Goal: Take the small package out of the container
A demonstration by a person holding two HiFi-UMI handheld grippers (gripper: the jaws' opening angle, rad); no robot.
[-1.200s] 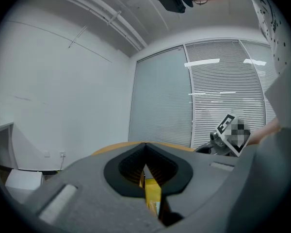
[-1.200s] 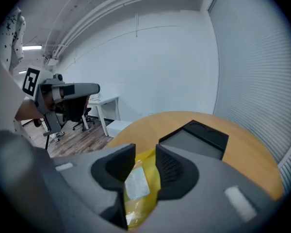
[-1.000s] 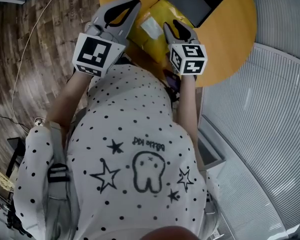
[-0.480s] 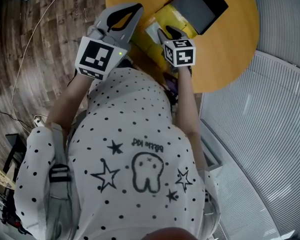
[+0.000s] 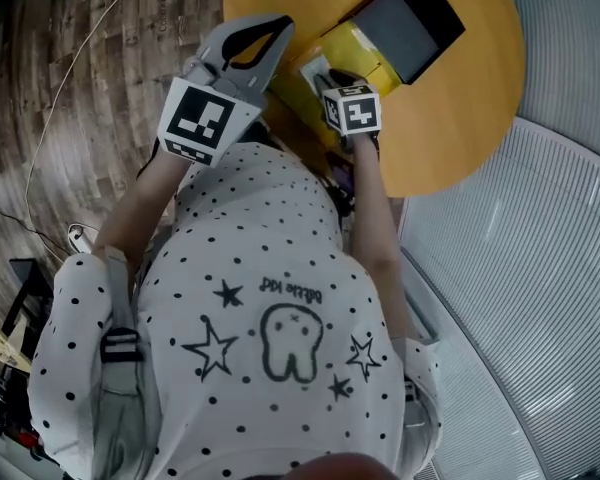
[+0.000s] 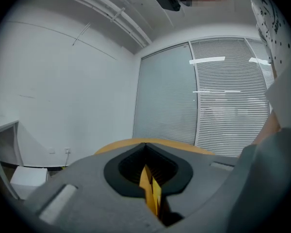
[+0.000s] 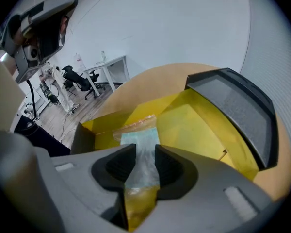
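An open yellow box (image 5: 358, 42) sits on a round orange table (image 5: 460, 118), its dark lid (image 5: 410, 23) folded back. In the right gripper view a small clear package (image 7: 141, 139) with a pale blue insert lies in the yellow box (image 7: 194, 125). My right gripper (image 7: 145, 155) reaches into the box, and its jaws pinch the near end of the package. In the head view this right gripper (image 5: 325, 76) is over the box's near side. My left gripper (image 6: 146, 149) is shut on a yellow box flap (image 6: 150, 193); from the head view the left gripper (image 5: 278, 26) is at the box's left edge.
The dark lid (image 7: 237, 110) stands up at the right of the box. A wooden floor (image 5: 90, 88) with a cable lies left of the table. Ribbed blinds (image 5: 540, 268) run along the right. Desks and chairs (image 7: 87, 76) stand far off.
My right gripper has moved forward into the box and its jaws have closed in on the package. The left gripper has kept its hold on the flap.
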